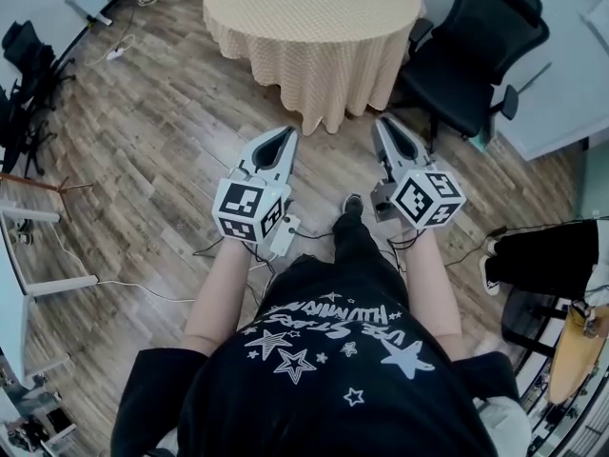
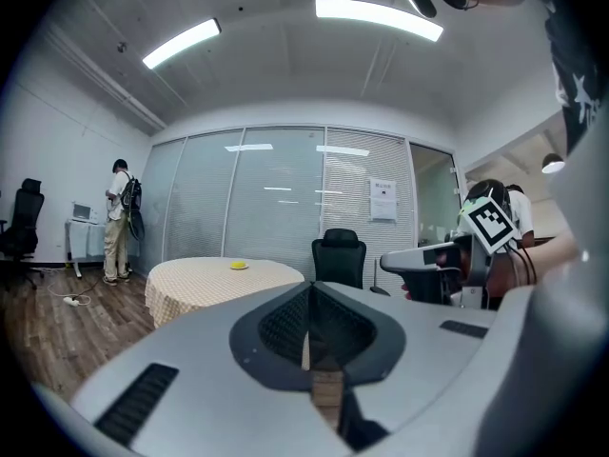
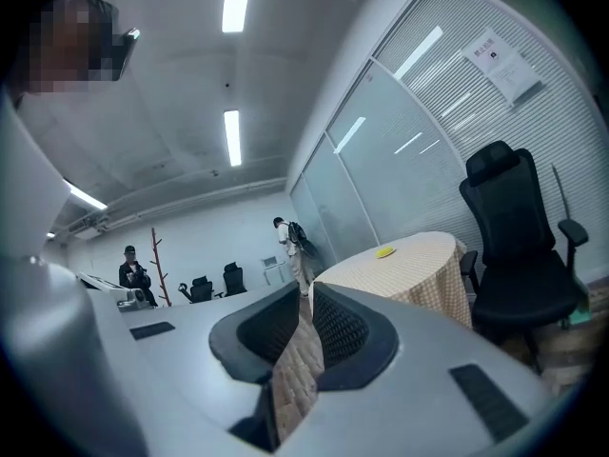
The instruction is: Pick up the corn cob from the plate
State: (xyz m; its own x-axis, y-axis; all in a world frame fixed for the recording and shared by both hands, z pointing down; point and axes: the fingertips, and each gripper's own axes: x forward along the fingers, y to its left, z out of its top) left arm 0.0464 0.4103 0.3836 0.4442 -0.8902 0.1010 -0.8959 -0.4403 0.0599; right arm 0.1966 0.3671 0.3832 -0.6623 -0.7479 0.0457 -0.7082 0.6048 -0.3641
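A small yellow corn cob lies on a plate on a round table with a beige checked cloth, far ahead of both grippers. The right gripper view shows the corn cob on the same table. In the head view the table stands ahead of me on the wooden floor. My left gripper and right gripper are held side by side in front of me, pointing toward it. The left gripper and the right gripper are both shut, with nothing between the jaws.
A black office chair stands right of the table, beside a white desk. A person with a backpack stands at a far desk. Cables trail over the floor at the left near a white frame.
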